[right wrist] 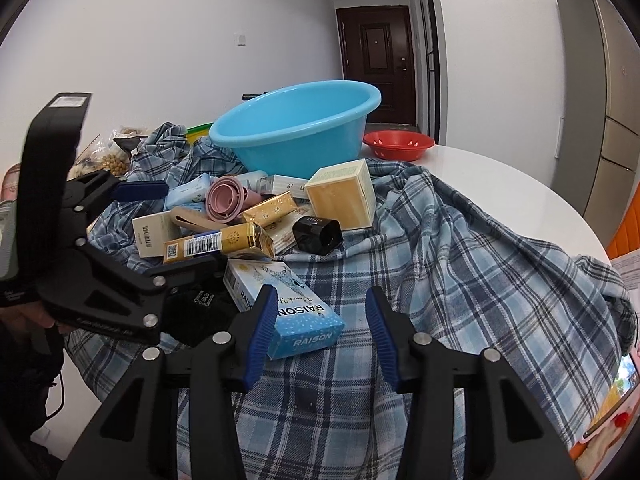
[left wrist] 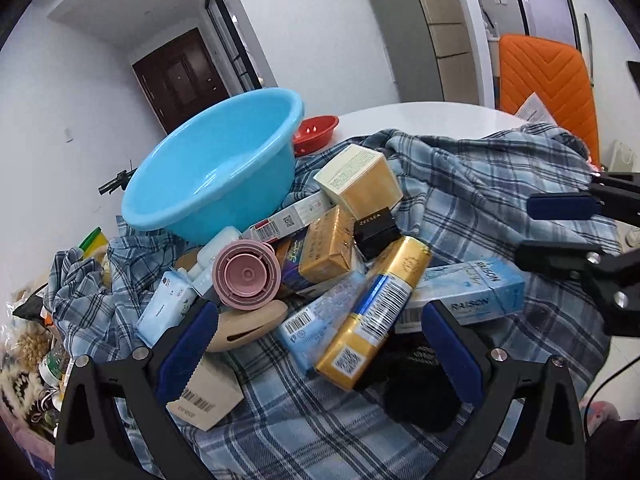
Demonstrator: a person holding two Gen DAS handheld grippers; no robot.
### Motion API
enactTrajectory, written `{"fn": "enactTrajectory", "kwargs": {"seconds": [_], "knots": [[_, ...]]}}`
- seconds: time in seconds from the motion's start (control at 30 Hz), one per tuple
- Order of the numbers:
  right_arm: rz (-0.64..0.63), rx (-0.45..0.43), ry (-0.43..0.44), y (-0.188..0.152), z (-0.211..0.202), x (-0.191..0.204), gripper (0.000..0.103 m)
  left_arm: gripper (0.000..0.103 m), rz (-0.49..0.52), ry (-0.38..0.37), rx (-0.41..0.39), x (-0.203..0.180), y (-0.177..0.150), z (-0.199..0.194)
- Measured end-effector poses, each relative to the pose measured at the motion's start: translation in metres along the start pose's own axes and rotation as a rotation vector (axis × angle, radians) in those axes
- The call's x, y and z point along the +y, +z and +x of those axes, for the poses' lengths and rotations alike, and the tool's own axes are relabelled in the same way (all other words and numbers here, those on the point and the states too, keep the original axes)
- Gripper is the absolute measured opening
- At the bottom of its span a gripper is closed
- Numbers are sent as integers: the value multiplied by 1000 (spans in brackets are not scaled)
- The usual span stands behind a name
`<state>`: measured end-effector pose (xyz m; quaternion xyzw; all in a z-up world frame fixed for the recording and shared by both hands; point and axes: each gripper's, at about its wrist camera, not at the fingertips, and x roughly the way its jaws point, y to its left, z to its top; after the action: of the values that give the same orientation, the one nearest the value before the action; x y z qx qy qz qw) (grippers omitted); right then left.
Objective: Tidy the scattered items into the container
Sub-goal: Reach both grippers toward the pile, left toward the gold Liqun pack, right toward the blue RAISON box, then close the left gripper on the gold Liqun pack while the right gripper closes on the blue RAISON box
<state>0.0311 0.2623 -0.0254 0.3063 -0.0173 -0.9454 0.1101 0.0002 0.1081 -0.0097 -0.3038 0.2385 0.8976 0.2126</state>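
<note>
- The blue basin (left wrist: 212,164) sits on a blue plaid cloth (right wrist: 460,248) spread over the white tabletop (right wrist: 500,184); nothing shows inside it.
- Right in front of the basin is a heap of boxes: a black one reading "ZEESEA" (left wrist: 376,232) leans beside a cream-and-gold cube box (left wrist: 360,178).
- Nearer than that, a light blue carton marked "RAISON" (right wrist: 288,312) lies flat on the cloth, printed twice with the name.
- A long gold box with barcode and QR code (left wrist: 372,312) rests across the heap in front of the basin, next to a pink ribbed cup (left wrist: 246,274).
- A red bowl (right wrist: 398,145) stands just behind the basin.
- The left gripper (left wrist: 316,344) has its fingers spread wide, holding nothing, over the gold box.
- The right gripper (right wrist: 320,332) is likewise spread wide and empty, one blue pad touching the RAISON carton.
</note>
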Motion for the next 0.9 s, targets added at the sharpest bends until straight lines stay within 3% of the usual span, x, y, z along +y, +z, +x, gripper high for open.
{"fn": "enactTrajectory", "kwargs": {"seconds": [0.37, 0.43, 0.57, 0.67, 0.9], "knots": [[2, 0, 2, -1, -2, 0, 45, 101, 16, 1, 16, -4, 2, 14], [3, 4, 3, -3, -1, 0, 45, 89, 20, 20, 1, -5, 2, 14], [8, 12, 3, -4, 0, -1, 45, 43, -30, -30, 17, 3, 3, 16], [4, 11, 5, -4, -1, 1, 45, 37, -81, -52, -2, 11, 2, 11], [-16, 16, 32, -4, -1, 8, 45, 30, -161, -14, -57, 28, -2, -7]]}}
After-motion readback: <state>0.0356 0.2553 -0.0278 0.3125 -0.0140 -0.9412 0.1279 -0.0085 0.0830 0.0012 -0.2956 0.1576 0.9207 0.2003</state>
